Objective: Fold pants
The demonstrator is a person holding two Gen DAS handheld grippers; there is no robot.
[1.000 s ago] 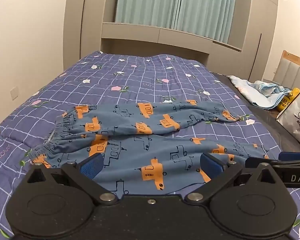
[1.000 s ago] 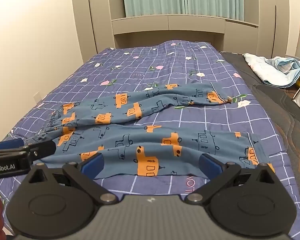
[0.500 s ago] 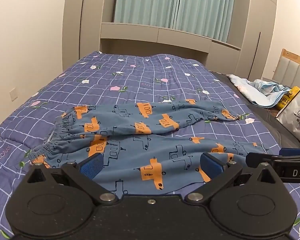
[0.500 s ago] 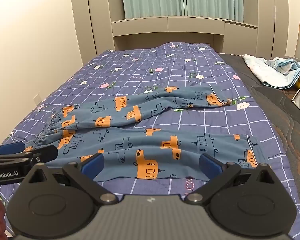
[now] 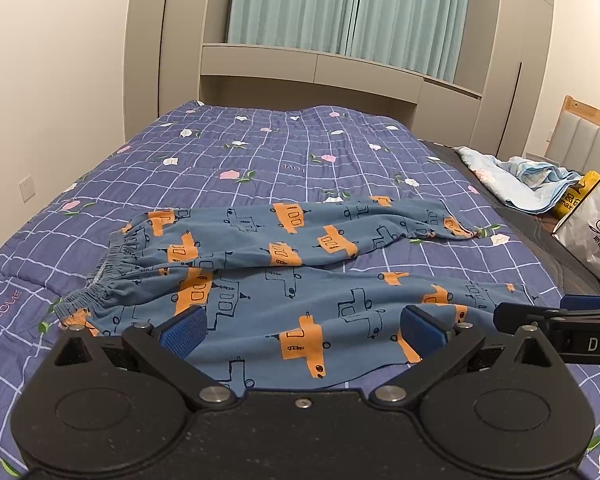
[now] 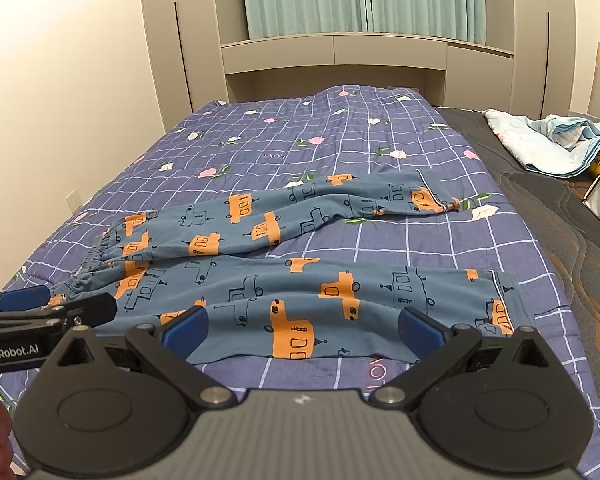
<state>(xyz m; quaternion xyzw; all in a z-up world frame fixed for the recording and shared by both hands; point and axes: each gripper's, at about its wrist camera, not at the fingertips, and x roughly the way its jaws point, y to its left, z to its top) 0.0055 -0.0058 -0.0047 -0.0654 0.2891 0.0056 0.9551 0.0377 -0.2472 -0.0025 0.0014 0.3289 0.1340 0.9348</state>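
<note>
**Pants spread on the quilted bed**

A checked quilt [image 5: 300,160] carries the thin, printed pants [image 5: 284,280], legs parted, elastic waistband at left. Left gripper [image 5: 300,330] and right gripper [image 6: 302,328] hover with jaws apart. Only the left view shows a white bag [image 5: 596,236].

Home bedroom: quilted bed [image 5: 260,152], curtains [image 5: 340,4], built-in wardrobes [image 5: 156,40].

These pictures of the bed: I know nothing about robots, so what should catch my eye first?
First, the blue pants with orange trucks, spread flat on the purple checked quilt, waistband at the left, legs splayed rightward. Next, the two open black grippers with blue pads hovering at the near edge: the left gripper near the waistband, the right gripper nearer the cuffs. A crumpled light-blue blanket lies far right.
</note>
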